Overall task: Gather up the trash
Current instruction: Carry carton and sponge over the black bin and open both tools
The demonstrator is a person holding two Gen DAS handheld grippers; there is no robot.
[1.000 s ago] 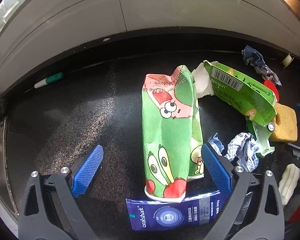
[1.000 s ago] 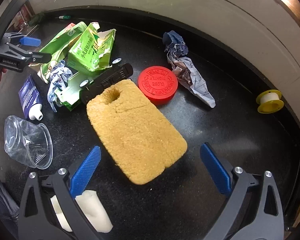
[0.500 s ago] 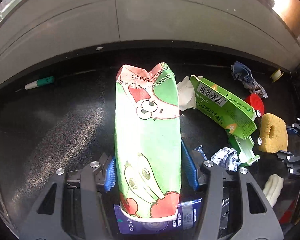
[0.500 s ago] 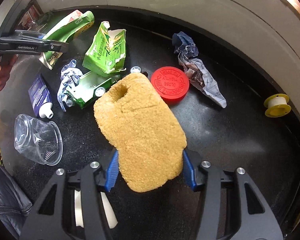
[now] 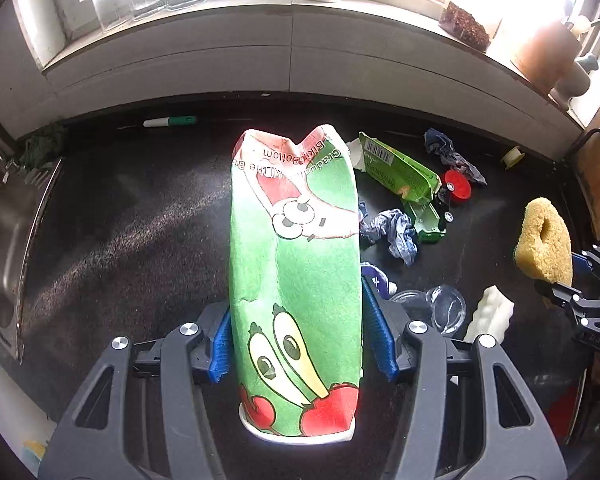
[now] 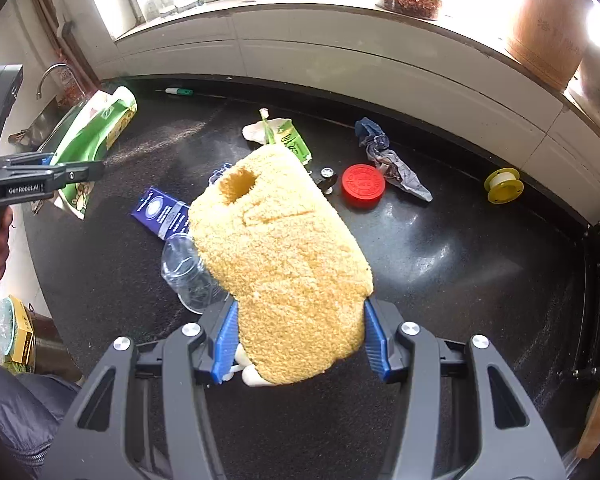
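Paper cup (image 5: 296, 280) clamped between left gripper (image 5: 300, 346) pads, projecting forward; sponge (image 6: 284, 264) likewise in right gripper (image 6: 298, 338), with plastic cup (image 6: 186, 276) just left of it, round lid (image 6: 363, 186) ahead-right, spool (image 6: 503, 185) further right.

The green cup (image 5: 296, 280) reads "Bikini Bottom"; the left gripper (image 6: 40, 184) bears "GenRobot.AI"

left gripper (image 5: 300, 344): closed on paper cup (image 5: 296, 264), lifted | right gripper (image 6: 298, 340): closed on sponge (image 6: 280, 256), lifted
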